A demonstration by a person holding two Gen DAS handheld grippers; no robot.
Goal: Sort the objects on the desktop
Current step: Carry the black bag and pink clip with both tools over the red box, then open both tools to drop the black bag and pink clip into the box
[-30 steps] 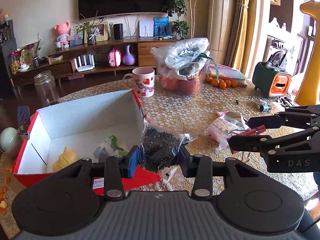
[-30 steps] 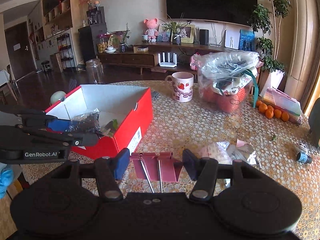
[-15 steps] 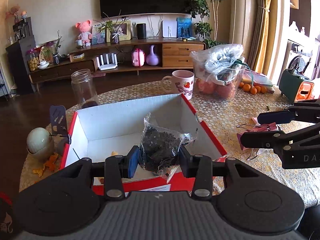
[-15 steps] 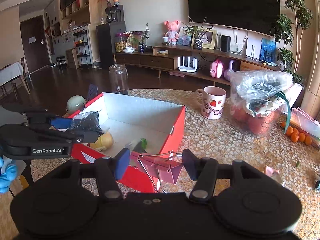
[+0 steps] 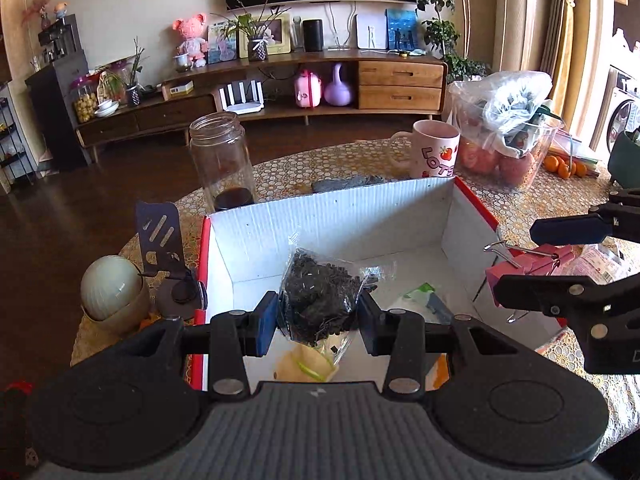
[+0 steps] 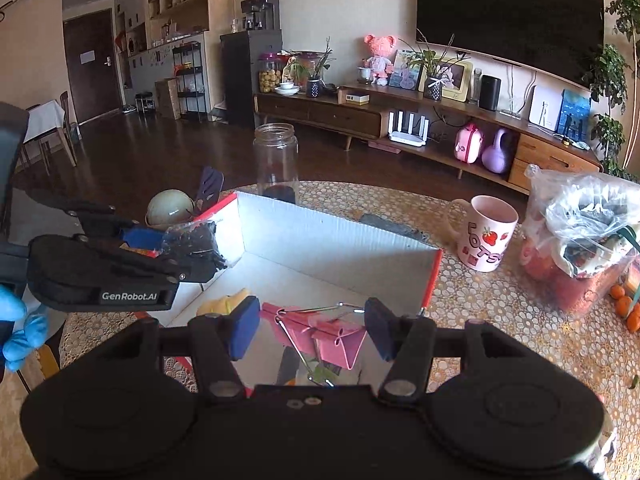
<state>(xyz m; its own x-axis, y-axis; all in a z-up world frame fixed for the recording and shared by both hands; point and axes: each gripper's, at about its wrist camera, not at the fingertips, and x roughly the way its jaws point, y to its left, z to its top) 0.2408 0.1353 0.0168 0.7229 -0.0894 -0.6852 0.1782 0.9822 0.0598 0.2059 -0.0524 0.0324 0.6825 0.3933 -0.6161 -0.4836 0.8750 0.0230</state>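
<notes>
A clear bag of dark dried leaves [image 5: 320, 296] is pinched in my left gripper [image 5: 318, 320], which is shut on it and hangs over the white inside of the red cardboard box [image 5: 340, 216]. My right gripper [image 6: 312, 326] is shut on a bunch of pink binder clips [image 6: 324, 336], held above the box [image 6: 328, 248] near its front right corner. From the left wrist view the right gripper [image 5: 520, 260] and its clips [image 5: 536, 258] sit at the box's right edge. The right wrist view has the left gripper [image 6: 188, 250] with the bag [image 6: 192, 240] on the left.
In the box lie a yellow object [image 5: 308, 364] and a green-white packet [image 5: 416, 300]. Behind it stand a glass jar [image 5: 220, 160] and a pink mug [image 5: 432, 152]. A bagged fruit container [image 5: 508, 136] and oranges [image 5: 564, 166] are at the right. A pale round object [image 5: 110, 284] and a phone stand [image 5: 160, 240] are at the left.
Both grippers have swung left across the table with their loads. The bag went from the box's right edge to over its inside, and the binder clips came from the open tabletop to above the box.
</notes>
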